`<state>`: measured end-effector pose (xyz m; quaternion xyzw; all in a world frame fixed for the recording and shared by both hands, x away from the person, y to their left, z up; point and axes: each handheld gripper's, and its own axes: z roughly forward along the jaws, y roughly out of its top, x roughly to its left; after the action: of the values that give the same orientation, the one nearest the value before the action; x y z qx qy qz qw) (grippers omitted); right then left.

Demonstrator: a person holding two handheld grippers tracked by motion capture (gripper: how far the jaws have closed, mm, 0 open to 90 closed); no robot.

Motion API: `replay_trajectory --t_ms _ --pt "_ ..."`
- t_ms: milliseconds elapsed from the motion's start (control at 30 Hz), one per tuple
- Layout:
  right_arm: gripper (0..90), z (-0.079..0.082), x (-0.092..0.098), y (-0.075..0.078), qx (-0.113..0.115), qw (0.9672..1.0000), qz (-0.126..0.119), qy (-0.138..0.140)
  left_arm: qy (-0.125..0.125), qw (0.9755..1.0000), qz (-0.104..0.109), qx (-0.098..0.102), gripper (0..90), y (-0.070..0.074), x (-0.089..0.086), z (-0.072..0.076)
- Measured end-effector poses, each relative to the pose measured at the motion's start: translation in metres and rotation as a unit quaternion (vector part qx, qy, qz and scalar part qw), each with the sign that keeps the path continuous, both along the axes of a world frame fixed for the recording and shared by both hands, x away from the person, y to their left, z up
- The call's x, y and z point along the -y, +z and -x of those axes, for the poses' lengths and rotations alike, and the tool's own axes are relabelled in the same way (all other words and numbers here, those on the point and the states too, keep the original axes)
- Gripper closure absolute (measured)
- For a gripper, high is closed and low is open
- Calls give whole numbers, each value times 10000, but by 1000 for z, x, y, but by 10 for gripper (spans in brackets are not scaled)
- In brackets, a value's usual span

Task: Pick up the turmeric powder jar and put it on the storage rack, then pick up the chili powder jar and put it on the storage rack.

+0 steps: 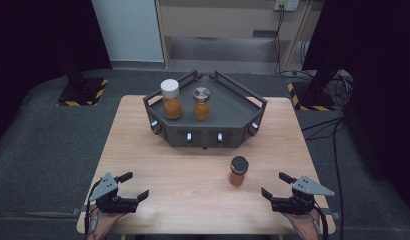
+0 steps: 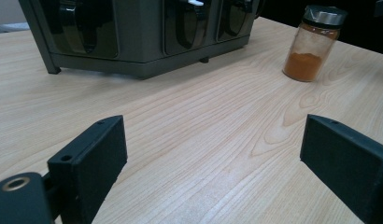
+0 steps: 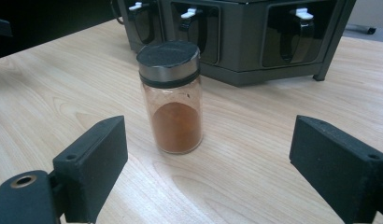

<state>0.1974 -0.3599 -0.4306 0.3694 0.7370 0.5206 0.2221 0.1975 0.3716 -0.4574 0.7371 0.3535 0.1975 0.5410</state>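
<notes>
A dark-lidded spice jar point(image 1: 238, 171) of orange-brown powder stands upright on the wooden table point(image 1: 193, 170), in front of the grey rack point(image 1: 233, 107). In the right gripper view that dark-lidded spice jar point(image 3: 173, 98) stands a little ahead of the open jaws, nearer the left one, touching neither. My right gripper point(image 1: 276, 185) rests open near the table's front right corner. Near the front left corner, my left gripper point(image 1: 133, 185) is open with nothing between its jaws. From the left gripper view the dark-lidded spice jar point(image 2: 315, 44) appears far off at upper right.
On the rack's top shelf stand a white-capped jar point(image 1: 171, 99) and a metal-capped jar point(image 1: 201, 103), both holding orange powder. The rack's front point(image 2: 147, 32) has dark compartments with small white tabs. Black stands and cables lie on the floor beyond the table.
</notes>
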Motion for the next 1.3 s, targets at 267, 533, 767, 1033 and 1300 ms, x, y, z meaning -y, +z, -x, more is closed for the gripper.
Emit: replay_trajectory --t_ms 267,533,767,1033,1300 --pt "114 1 2 -1 1 10000 -57 -20 -31 10000 6 -11 65 0 0 -1" --pt "114 0 3 -1 -6 10000 -78 -6 -44 10000 -2 -13 67 0 0 -2" --pt "114 0 3 -1 -14 10000 -88 14 -80 9999 4 -59 67 0 0 -3" --pt "112 0 4 -1 -28 10000 -93 13 -102 9999 -6 -42 68 0 1 -4" --pt "108 0 4 -1 -28 9999 -98 7 -113 9999 -9 -40 69 0 0 -4"
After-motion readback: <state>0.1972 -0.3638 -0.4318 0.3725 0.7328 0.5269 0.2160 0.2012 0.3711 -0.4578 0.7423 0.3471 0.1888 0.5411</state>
